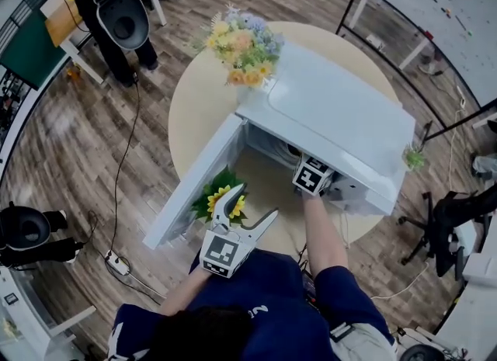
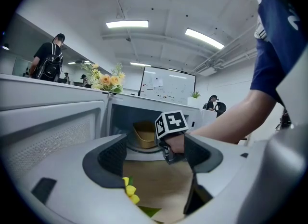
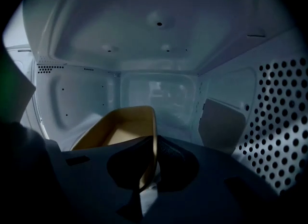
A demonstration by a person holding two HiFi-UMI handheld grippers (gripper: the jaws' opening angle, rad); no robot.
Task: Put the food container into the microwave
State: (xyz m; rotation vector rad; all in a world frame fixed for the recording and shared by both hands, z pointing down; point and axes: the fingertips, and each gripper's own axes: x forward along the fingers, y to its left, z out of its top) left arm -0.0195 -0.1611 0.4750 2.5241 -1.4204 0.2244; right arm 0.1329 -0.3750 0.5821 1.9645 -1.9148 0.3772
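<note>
Right gripper view: right gripper point(image 3: 150, 167) clamped on yellow food container point(image 3: 120, 129) wall, already inside the microwave point(image 3: 159, 45) | step: placing | next: probably set flat, let go | left gripper point(image 2: 154, 158) wide open, empty

The microwave point(image 1: 334, 111) sits on the round table point(image 1: 194, 103) with its door point(image 1: 194, 189) swung out to the left, and a bunch of flowers point(image 1: 242, 41) stands just beyond its far left corner. Inside the cavity, toward the left, there's the food container point(image 3: 120, 126), and the right gripper point(image 3: 153, 167) reaches in from the near side with the container's right wall between its jaws. The left gripper point(image 1: 252, 208) hangs outside, near the open front, just right of a sunflower point(image 1: 221, 196) lying on the table by the door.
</note>
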